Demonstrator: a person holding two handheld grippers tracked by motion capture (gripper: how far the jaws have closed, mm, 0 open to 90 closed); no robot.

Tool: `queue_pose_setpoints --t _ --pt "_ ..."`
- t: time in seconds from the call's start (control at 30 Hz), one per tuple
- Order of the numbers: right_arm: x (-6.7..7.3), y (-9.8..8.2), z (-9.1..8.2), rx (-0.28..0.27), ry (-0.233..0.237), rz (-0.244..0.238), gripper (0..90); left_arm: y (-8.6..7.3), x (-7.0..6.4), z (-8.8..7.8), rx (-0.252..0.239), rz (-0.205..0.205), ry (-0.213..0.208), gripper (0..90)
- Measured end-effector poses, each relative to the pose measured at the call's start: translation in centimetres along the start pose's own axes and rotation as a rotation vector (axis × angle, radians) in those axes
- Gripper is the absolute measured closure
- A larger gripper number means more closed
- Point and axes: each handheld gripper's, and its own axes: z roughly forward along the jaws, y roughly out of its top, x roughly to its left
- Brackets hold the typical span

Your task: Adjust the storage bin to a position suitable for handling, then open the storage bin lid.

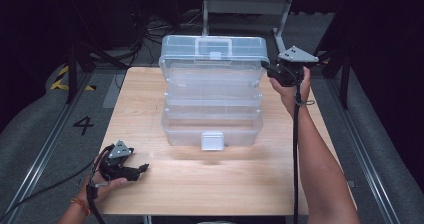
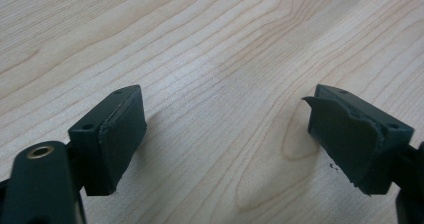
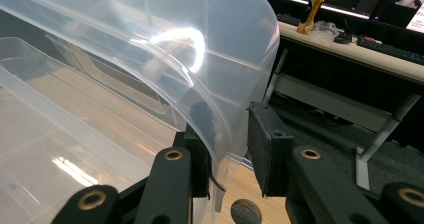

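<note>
Clear plastic box (image 1: 212,99) w/ fold-out tiers sits mid-table, toward the far edge of the table (image 1: 150,184). Its lid (image 1: 214,48) is swung up and back, handle on top, latch at the near front wall.

Right gripper (image 1: 272,71) is at the lid's right end, by the far right corner of the table. In the right gripper view the lid's curved edge (image 3: 220,114) runs down between the pads (image 3: 265,144); the jaws stand narrow and look clamped on the lid wall, tho the clear plastic makes actual contact hard to confirm.

Left gripper (image 1: 142,168) rests low at the near left corner of the table, well apart from the box. Jaws wide apart, nothing between them, bare wood (image 2: 220,84) underneath.

Step in hand, as I read it: moving the lid w/ the right gripper. To do it well:
- keep the grip on the lid edge, not the tier below
- follow the hinge arc, don't pull straight
- go slow; thin plastic flexes and can slip from the pads
- bring the left gripper over to steady the base if the box starts sliding.
</note>
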Motion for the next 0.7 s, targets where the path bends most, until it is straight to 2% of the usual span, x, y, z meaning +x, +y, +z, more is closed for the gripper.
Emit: queue_pose_setpoints --t 0.27,0.37,0.7 --pt "-0.05 0.01 0.03 0.001 0.0 0.006 72.6 0.2 0.21 0.13 0.008 0.013 0.003 13.8" --pt "-0.12 0.13 0.1 0.008 0.002 0.008 72.6 0.2 0.09 0.21 0.006 -0.01 -0.004 13.7" --pt "-0.44 0.46 0.61 0.015 0.0 0.023 73.2 0.34 0.34 0.25 0.009 0.018 0.002 13.5"
